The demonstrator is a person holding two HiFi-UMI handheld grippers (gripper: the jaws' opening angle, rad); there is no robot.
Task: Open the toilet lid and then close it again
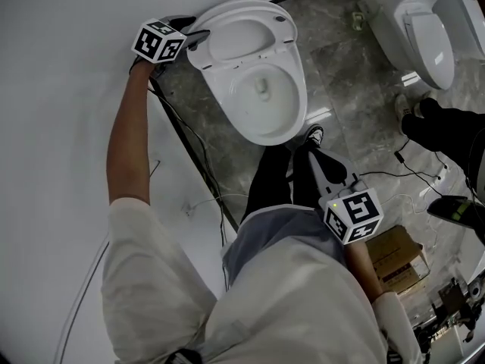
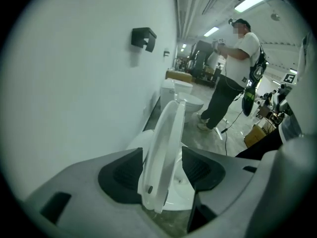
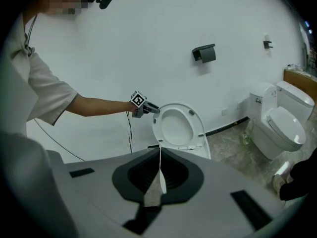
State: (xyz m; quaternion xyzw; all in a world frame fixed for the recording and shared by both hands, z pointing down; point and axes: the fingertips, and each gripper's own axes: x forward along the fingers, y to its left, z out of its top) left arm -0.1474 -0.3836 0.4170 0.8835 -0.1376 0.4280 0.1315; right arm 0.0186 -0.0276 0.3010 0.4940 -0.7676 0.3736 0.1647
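1. Right gripper [image 1: 316, 160]: held low beside the wearer's dark trouser legs, with its marker cube nearest the camera. Its jaws are pressed together with nothing between them, and they point across the floor toward the toilet.

2. Cardboard box [image 1: 395, 255]: on the grey marble floor [image 1: 356, 89], just right of the right gripper's cube. Its contents cannot be made out.

3. Toilet bowl [image 1: 293, 112]: white, standing against the white wall [image 1: 68, 89], uncovered. The drain hollow shows at its bottom. Whether there is water in it cannot be told.

4. Toilet lid [image 1: 239, 32]: raised, standing upright behind the bowl with its back to the wall.

5. Left gripper [image 1: 198, 38]: at the end of an outstretched bare forearm, at the lid's upper left edge. Its jaws are spread wide, one pad on each side of the lid's rim, and the rim stands in the gap between them.

6. Black holder [image 3: 204, 53]: fixed to the wall above and to the right of the toilet. Its contents cannot be made out.

7. Second toilet [image 1: 424, 32]: white, farther along the same wall, with its lid down over the bowl.

8. Second person [image 1: 447, 131]: in dark clothes, at the right edge near the second toilet.
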